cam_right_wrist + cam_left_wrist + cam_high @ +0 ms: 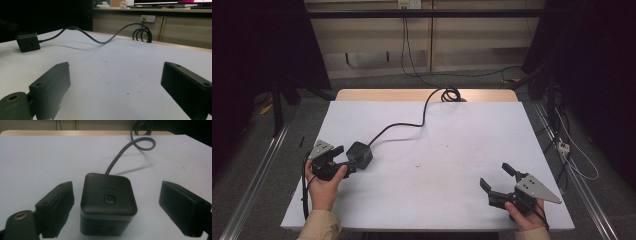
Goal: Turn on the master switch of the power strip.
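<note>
Cube socket (pixel 108 203) sits near the table's (pixel 452 130) left edge, between the spread jaws of the left gripper (pixel 116 206) — not yet gripped. Right gripper (pixel 115 88) — spread, empty — near the front right corner. Nothing done so far.

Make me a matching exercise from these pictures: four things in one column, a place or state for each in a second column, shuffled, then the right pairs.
Things:
1. left gripper
2. right gripper
3. black socket cube
4. coiled cable

Places or states:
A. at the table's far edge
B. open over bare white table, holding nothing
C. standing between two open jaws
D. open around the cube at the table's left

Pairs: 1-D, 2-B, 3-C, 4-A
</note>
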`<state>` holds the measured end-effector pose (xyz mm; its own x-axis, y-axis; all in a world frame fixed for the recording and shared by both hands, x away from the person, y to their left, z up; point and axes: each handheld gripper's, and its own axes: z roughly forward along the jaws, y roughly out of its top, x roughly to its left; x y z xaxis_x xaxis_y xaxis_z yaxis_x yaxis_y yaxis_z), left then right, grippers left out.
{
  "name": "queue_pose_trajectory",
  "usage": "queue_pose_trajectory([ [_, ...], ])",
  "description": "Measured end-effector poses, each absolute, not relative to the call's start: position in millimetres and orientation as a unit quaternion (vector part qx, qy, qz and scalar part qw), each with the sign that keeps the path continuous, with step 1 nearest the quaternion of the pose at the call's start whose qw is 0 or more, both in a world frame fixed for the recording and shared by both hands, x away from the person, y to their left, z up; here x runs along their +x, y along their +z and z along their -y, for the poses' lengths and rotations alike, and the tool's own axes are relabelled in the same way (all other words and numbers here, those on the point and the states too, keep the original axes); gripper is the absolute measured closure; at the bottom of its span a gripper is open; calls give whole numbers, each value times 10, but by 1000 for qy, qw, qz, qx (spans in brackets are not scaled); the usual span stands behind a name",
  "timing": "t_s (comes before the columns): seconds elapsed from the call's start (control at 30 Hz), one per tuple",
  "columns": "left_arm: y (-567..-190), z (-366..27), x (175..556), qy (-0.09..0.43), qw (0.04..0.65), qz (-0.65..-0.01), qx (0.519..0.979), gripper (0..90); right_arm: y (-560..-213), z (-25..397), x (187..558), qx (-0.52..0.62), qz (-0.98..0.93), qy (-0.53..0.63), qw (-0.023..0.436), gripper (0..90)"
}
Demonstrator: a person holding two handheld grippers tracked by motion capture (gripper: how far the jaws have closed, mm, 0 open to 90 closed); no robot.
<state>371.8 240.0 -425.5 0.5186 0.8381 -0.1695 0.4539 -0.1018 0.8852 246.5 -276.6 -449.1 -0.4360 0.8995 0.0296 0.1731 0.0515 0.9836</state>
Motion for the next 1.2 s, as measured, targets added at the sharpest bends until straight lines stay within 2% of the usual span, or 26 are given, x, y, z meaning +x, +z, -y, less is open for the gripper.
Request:
queue_pose_trajectory([
  [0.7,-4218,-2438,3564,179,529,-420,715,69,-4488,2759,2463,414,-648,549,328,79],
  [1.2,-4206,-2427,3470,168,538,-403,721,70,-4487,2751,2464,413,-648,550,327,79],
])
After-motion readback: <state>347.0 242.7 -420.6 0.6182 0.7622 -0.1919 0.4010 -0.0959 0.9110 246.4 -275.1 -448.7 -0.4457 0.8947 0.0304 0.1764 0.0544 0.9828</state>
